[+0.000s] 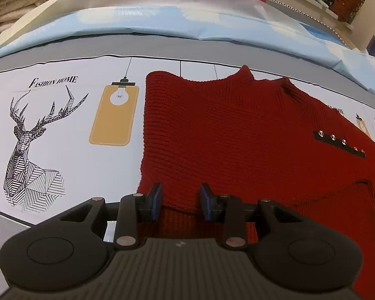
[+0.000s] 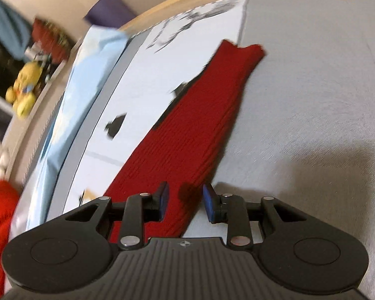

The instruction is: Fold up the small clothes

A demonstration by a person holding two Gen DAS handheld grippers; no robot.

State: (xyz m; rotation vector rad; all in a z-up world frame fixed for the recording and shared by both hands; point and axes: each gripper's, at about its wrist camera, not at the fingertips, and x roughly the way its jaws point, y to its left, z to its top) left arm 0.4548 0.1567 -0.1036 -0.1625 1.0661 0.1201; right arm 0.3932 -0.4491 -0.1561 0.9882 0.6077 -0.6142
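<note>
- Red knit sweater [image 1: 225, 130] lies flat on the bed sheet [image 1: 62, 130], ahead of the left gripper [image 1: 180, 201]; near edge already turned over.
- Right gripper [image 2: 185, 203] over outstretched sleeve [image 2: 187, 130].
- Both sets of fingers part-open, empty.
- Sleeve and body folds remain.

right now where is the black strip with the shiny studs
In the left wrist view the black studded strip sits on the right side of the red knitted sweater, below its collar and well right of the yellow lamp print on the sheet.
</note>
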